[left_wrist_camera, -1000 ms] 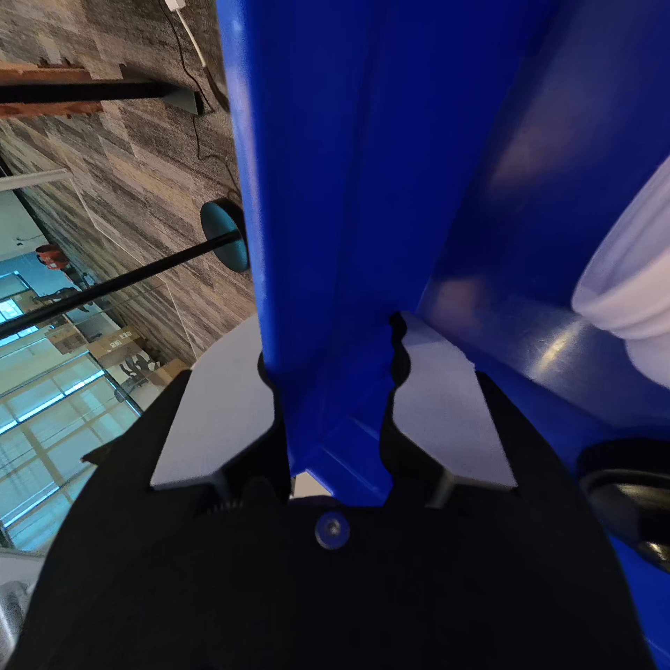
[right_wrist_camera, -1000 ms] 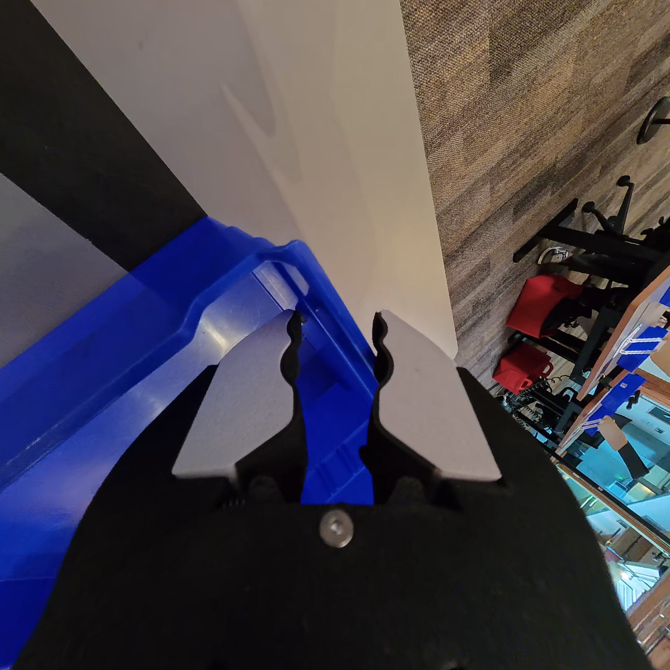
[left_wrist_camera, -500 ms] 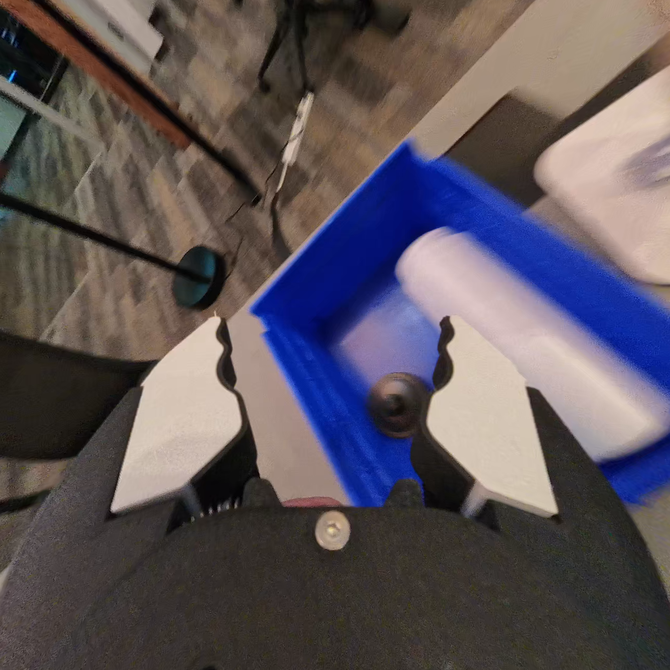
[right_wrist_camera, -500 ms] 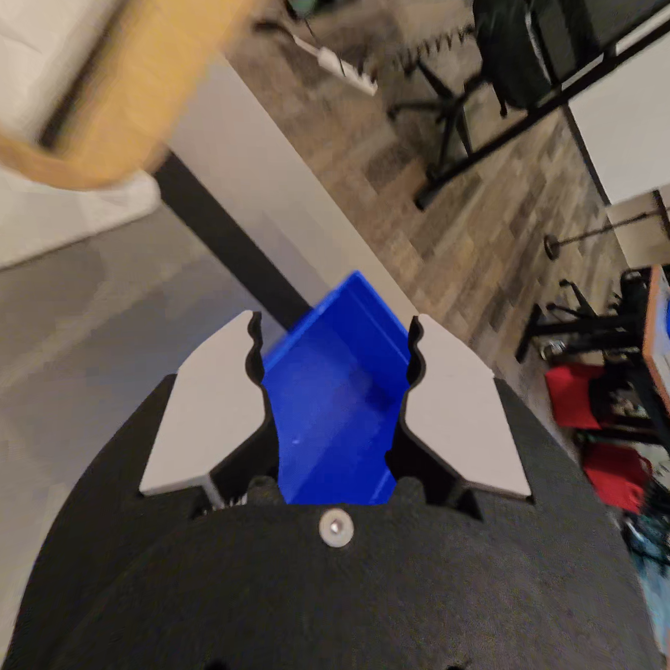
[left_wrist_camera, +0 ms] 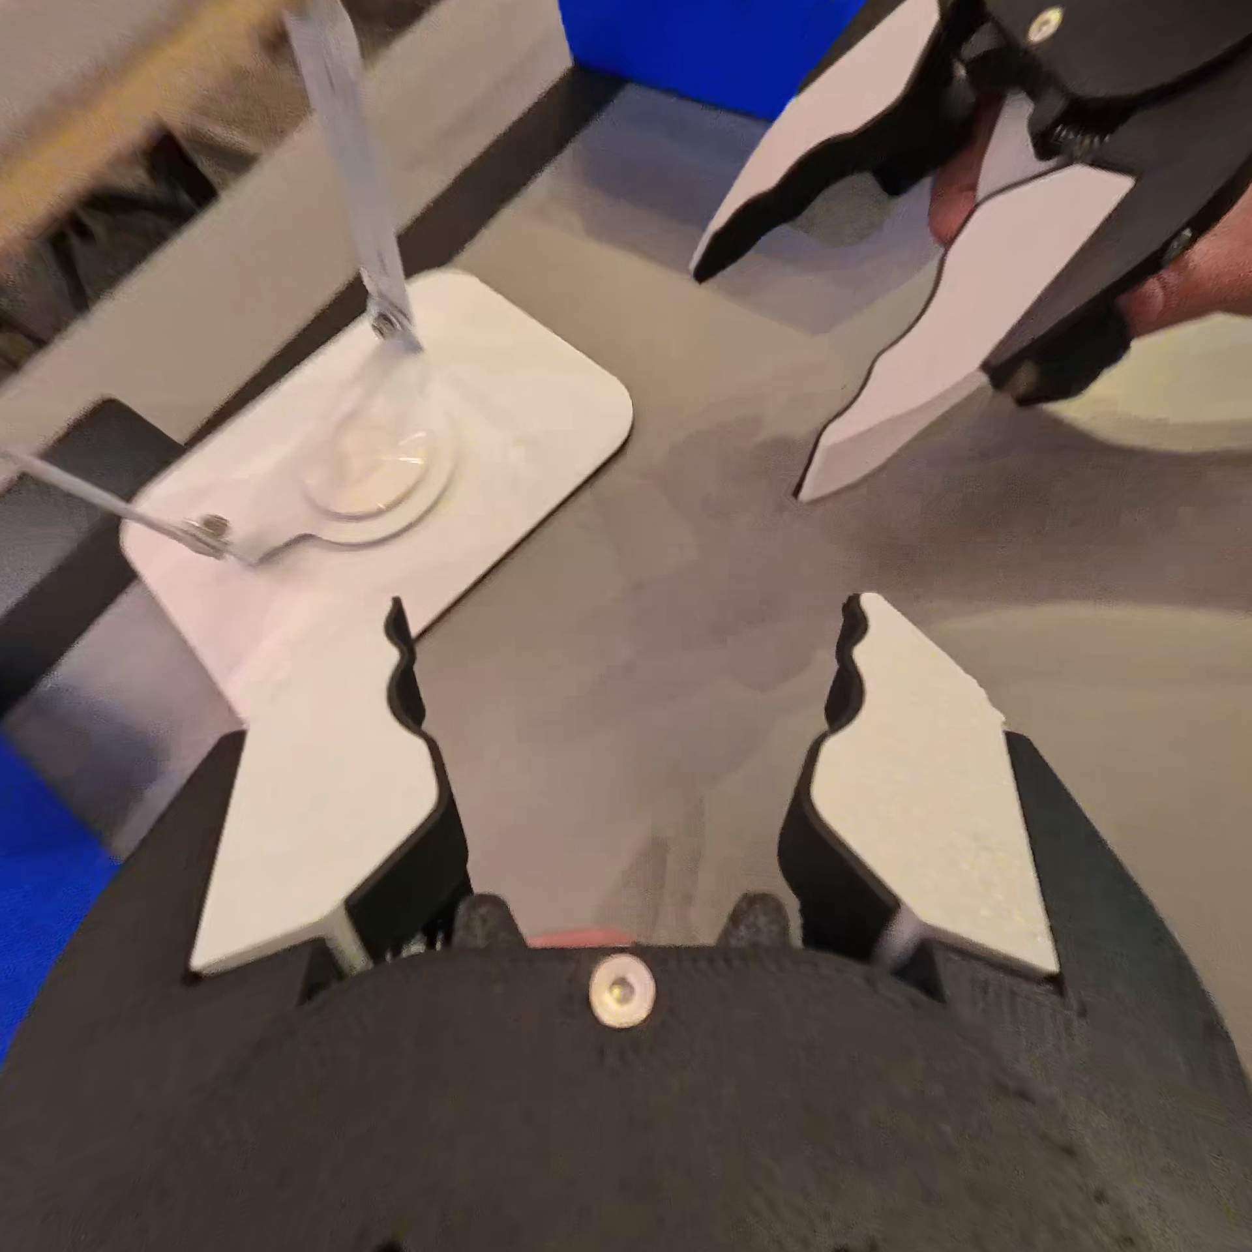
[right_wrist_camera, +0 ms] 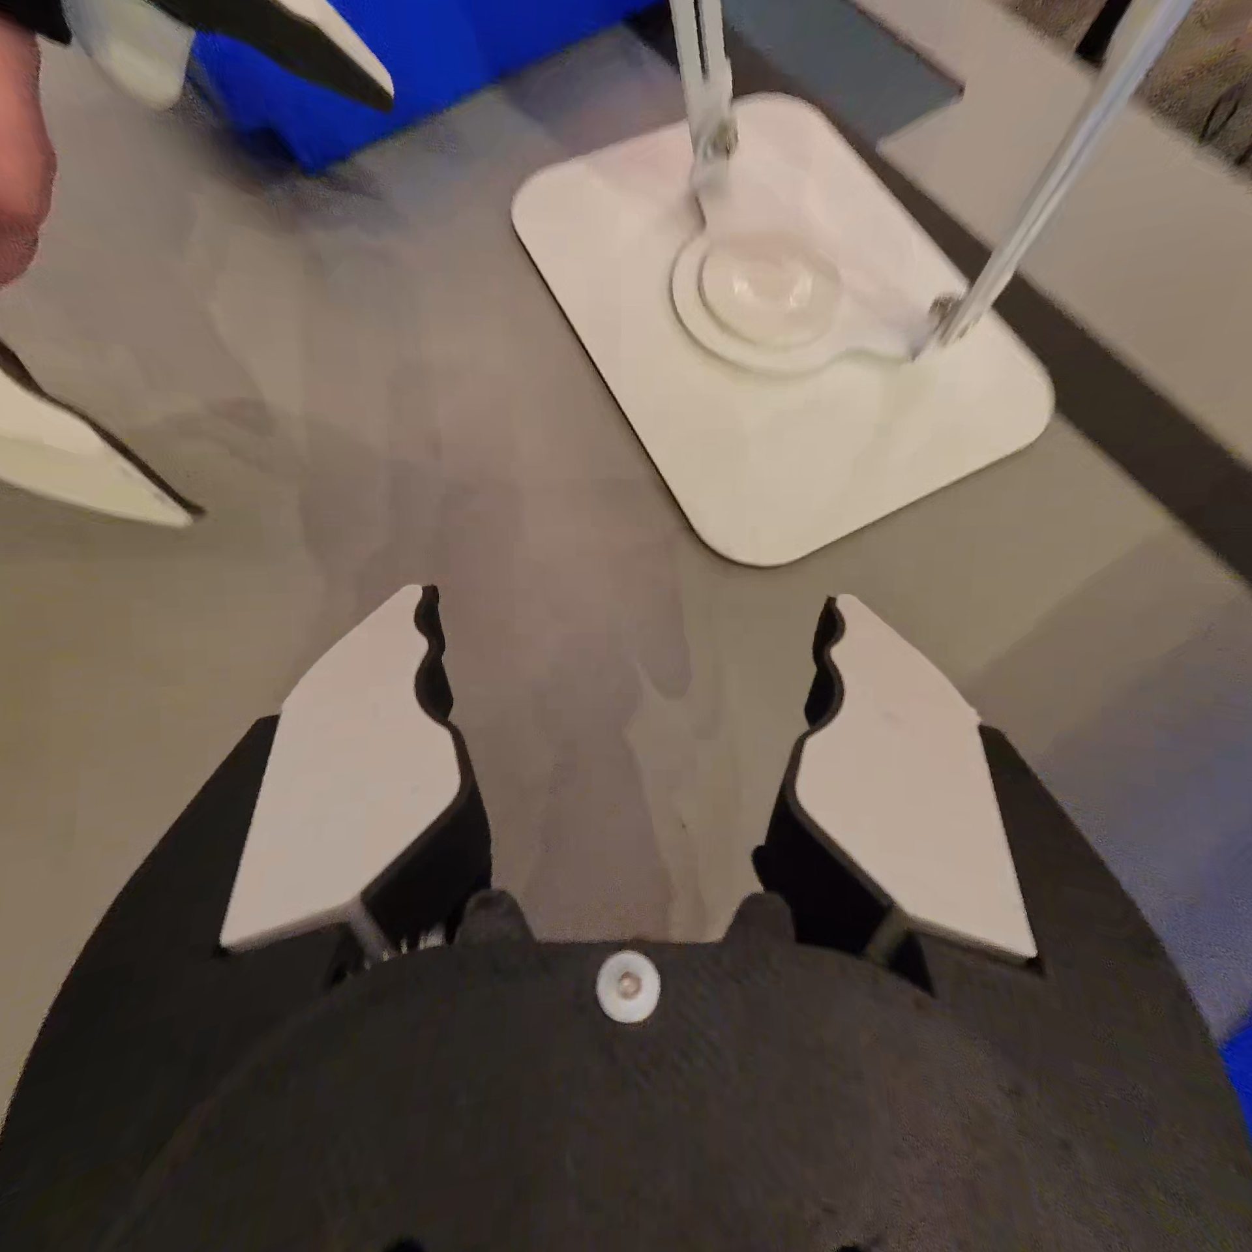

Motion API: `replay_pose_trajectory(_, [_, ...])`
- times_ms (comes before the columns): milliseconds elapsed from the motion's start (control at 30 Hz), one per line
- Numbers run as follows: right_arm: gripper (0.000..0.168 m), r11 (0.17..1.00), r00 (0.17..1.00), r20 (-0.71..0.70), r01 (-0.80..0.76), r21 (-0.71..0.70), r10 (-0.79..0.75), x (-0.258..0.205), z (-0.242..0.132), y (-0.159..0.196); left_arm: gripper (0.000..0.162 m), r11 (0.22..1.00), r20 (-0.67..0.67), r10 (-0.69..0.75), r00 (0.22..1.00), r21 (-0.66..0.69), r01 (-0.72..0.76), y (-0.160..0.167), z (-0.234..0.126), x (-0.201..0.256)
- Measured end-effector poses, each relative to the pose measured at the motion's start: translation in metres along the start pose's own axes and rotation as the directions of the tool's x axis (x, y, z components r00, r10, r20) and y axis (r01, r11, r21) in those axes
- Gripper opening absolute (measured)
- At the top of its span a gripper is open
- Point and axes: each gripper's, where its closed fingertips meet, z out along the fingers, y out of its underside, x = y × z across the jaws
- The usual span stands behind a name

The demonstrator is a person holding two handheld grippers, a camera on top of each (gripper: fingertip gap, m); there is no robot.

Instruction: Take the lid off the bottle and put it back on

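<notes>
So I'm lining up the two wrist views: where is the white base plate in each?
Left wrist view: white base plate upper left, left of the left gripper.
Right wrist view: the plate upper right, beyond the right gripper.
Shared landmark: the blue bin at the top edge.

On the grey tabletop (right_wrist_camera: 406, 379) before you, the white rounded-rectangle base plate (right_wrist_camera: 813, 433) sits ahead, with the blue plastic bin (right_wrist_camera: 433, 61) behind it to the left.
</notes>
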Motion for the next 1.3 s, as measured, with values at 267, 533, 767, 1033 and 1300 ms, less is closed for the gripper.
replay_pose_trajectory(267, [0.107,0.993,1.000,0.017,0.023,-0.119,-0.021,-0.001,0.036,0.039,0.124,0.972,-0.025,-0.122,0.992,-0.207,0.114,0.054,0.062,0.006])
replay_pose_trajectory(533, [0.119,0.993,1.000,0.014,0.025,-0.114,-0.023,0.000,0.038,0.039,0.121,0.971,-0.007,-0.134,0.991,-0.199,0.130,0.053,0.062,0.002])
replay_pose_trajectory(767, [0.124,0.993,1.000,0.006,0.018,-0.118,-0.017,0.002,0.039,0.039,0.121,0.972,-0.007,-0.134,0.991,-0.198,0.130,0.053,0.062,0.002])
replay_pose_trajectory(1033, [0.124,0.993,1.000,0.006,0.019,-0.119,-0.019,0.002,0.039,0.040,0.121,0.972,-0.008,-0.134,0.991,-0.197,0.130,0.053,0.062,0.002])
replay_pose_trajectory(1300, [0.124,0.993,1.000,0.010,0.024,-0.118,-0.023,0.002,0.039,0.040,0.121,0.972,-0.008,-0.134,0.991,-0.197,0.129,0.053,0.063,0.002])
